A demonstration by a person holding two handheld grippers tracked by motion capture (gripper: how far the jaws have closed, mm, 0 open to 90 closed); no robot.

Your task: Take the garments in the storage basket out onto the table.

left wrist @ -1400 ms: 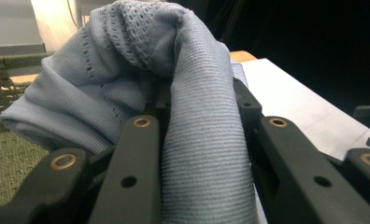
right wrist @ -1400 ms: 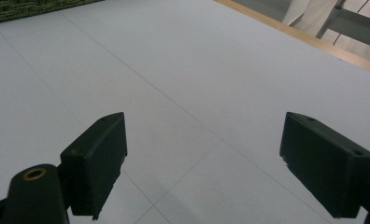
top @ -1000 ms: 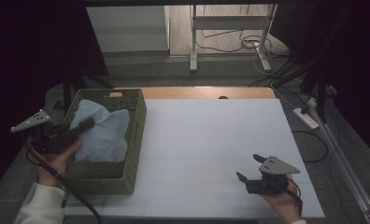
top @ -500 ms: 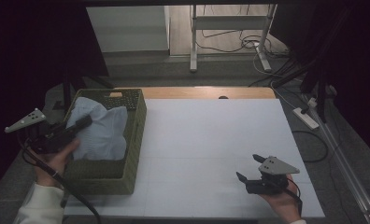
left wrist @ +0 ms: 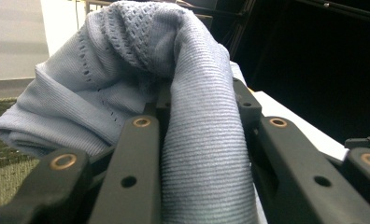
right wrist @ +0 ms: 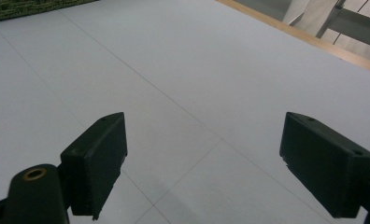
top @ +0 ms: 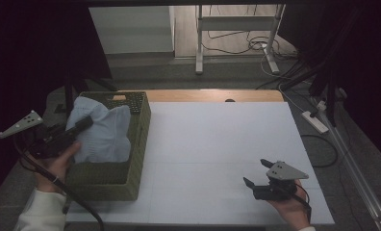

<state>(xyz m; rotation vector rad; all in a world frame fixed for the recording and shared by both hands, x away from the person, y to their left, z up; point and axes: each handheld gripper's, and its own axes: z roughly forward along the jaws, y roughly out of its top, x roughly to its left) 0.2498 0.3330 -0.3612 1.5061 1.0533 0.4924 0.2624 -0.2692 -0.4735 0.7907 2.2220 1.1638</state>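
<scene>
A light blue knitted cloth (top: pixel 104 132) hangs partly lifted out of the green woven basket (top: pixel 131 168) at the table's left side. My left gripper (top: pixel 80 126) is shut on a bunched fold of it, at the basket's left rim. In the left gripper view the cloth (left wrist: pixel 192 116) runs between the two black jaws and drapes over them. My right gripper (top: pixel 257 173) rests low over the white table surface near the front right, its jaws wide apart. In the right gripper view the right gripper (right wrist: pixel 204 163) has nothing but bare table between its fingers.
The white tabletop (top: pixel 217 144) stretches from the basket to the right edge, with a wooden strip (top: pixel 212 95) along its far side. A metal stand (top: pixel 236 38) and cables lie on the floor beyond. A power strip (top: pixel 314 121) lies right of the table.
My left gripper has lifted the cloth a little higher and toward the basket's far left corner. The right gripper has stayed still.
</scene>
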